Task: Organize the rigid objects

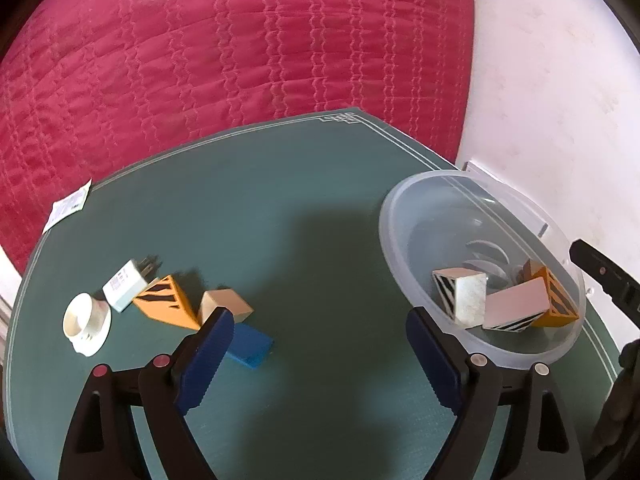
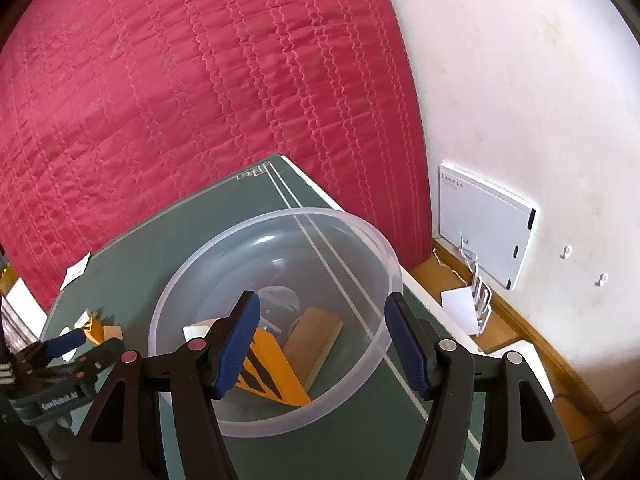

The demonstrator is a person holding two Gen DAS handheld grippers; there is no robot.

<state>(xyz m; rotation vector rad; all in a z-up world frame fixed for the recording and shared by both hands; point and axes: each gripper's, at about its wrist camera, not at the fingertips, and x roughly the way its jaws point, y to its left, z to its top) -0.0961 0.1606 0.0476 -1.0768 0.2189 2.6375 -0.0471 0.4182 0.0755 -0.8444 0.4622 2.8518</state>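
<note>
— What do you have on the left side of the bench (image 1: 304,208)?

— Starting far left: a white paper slip (image 1: 67,205) on the bench edge, then a white round cup (image 1: 86,323), a white plug adapter (image 1: 125,289) just beside it, an orange striped wedge (image 1: 170,301) touching a plain tan block (image 1: 225,305), and a blue block (image 1: 247,346) lying flat in front of that. My left claw (image 1: 320,356) hangs above the bench with its jaws spread wide, holding nothing; its left finger overlaps the tan and blue blocks in my view (whether it touches them, I cannot tell).

— And to the right?

— The clear plastic bowl (image 1: 404,264) sits near the bench's right edge. Inside I see a striped cube (image 1: 460,296), a pinkish striped block (image 1: 516,306) leaning on it, and an orange striped block (image 1: 554,300) against the far wall.

— The right claw?

— My right claw (image 2: 320,340) is over the bowl (image 2: 192,280), jaws wide apart and empty. Between its fingers I see an orange striped piece (image 2: 276,364) and a tan board (image 2: 316,340) in the bowl. Behind the bench lies a red quilted bed (image 2: 180,100), with a white wall (image 2: 520,80) at right.
</note>
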